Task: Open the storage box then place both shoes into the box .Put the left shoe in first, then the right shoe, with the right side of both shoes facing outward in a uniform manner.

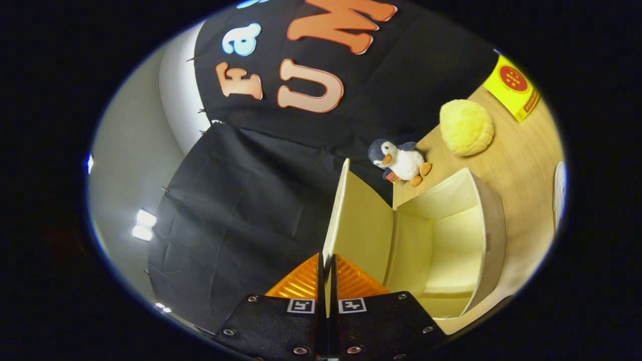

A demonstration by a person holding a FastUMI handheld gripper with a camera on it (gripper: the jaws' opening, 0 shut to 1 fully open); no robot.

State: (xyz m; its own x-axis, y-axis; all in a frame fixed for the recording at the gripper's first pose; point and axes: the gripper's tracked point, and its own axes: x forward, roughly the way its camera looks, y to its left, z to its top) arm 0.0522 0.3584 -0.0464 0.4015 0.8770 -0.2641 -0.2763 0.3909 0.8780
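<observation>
Box sits on the wooden table, just ahead of the fingers and off to one side, its cavity open and, as far as we see, holding nothing. Its door is swung out and runs straight forward from the gripper; we see the door's thin edge caught between the two fingers, which are pressed nearly together on it. So we read this as the opening step near its end, door pinched and held wide.

Beyond the box stand a penguin toy and a yellow ball, well apart from the door; a yellow packet lies farther off. A pale curved thing shows past the box; we cannot tell whether it is a shoe.

Risks, as we judge them:
- Pinch is only on the door's edge, so a pull off the hinge arc could slip the fingers off or drag the whole box across the table.
- Swinging further may strain the hinge or tip the light box.
- On release the door could swing back and block the cavity before the left shoe goes in.
- Penguin is close to the box's far corner; a shifted box could knock it.
</observation>
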